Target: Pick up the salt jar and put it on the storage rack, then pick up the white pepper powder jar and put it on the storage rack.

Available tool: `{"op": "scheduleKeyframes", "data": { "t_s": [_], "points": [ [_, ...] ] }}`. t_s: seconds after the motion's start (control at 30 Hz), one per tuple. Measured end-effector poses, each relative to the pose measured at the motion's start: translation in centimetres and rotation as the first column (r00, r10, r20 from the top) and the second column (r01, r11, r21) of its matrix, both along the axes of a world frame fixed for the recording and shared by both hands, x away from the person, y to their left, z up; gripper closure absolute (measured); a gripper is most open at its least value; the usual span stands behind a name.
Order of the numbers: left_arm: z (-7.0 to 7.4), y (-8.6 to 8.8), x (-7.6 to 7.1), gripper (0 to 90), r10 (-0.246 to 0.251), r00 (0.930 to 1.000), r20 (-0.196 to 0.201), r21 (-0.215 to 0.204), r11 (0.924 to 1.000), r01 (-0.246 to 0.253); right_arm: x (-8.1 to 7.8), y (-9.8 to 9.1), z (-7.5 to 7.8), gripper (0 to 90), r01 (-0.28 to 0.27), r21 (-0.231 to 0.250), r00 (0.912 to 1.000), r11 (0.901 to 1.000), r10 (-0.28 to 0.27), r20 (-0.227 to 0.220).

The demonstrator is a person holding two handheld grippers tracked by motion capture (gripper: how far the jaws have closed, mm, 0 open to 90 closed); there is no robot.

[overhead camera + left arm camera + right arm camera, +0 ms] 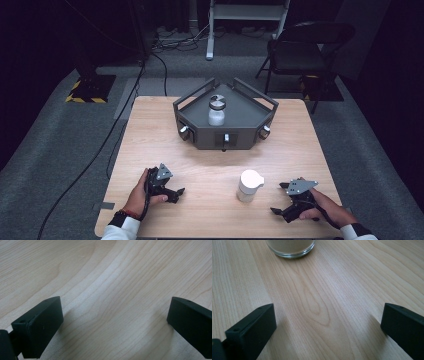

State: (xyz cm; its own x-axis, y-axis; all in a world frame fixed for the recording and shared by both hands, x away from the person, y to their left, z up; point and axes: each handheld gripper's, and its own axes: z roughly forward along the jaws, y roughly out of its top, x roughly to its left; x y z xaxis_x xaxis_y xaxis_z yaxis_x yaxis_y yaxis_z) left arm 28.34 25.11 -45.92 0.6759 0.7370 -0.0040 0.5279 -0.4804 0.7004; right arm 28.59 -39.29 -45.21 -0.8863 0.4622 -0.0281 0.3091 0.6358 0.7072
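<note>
A white jar [248,185] with a white lid stands on the wooden table [210,165], front centre-right. Its glass base [290,247] is at the top of the right gripper view, holding pale contents. A second jar [216,110] with a grey and white lid stands inside a dark grey tray [200,134] at the far middle. My left gripper [175,194] rests on the table at the front left, open, jaws wide apart over bare wood [115,306]. My right gripper [279,201] lies at the front right, open [328,311], pointing toward the white jar a short way off.
The dark tray has raised rails and small knobs [226,137] on its front faces. Bare wood lies between the tray and the grippers. Beyond the table are a folding chair [300,50], floor cables [100,150] and a stand base with hazard stripes [87,92].
</note>
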Motion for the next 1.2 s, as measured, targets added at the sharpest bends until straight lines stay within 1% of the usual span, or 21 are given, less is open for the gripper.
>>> {"op": "scheduleKeyframes", "data": {
  "t_s": [0.6, 1.2],
  "points": [
    [-0.01, 0.04, 0.01, 0.0, 0.0, 1.0, 0.002, 0.0, 1.0, 0.0, 0.25, 0.09, 0.0, 0.0, -0.007, 0.0, 1.0, 1.0, 0.007, 0.0],
    [-0.02, 0.08, -0.06, 0.0, 0.0, 1.0, 0.003, 0.001, 1.0, -0.001, -0.01, 0.1, 0.0, 0.0, 0.005, 0.0, 1.0, 1.0, -0.005, 0.0]
  ]
}}
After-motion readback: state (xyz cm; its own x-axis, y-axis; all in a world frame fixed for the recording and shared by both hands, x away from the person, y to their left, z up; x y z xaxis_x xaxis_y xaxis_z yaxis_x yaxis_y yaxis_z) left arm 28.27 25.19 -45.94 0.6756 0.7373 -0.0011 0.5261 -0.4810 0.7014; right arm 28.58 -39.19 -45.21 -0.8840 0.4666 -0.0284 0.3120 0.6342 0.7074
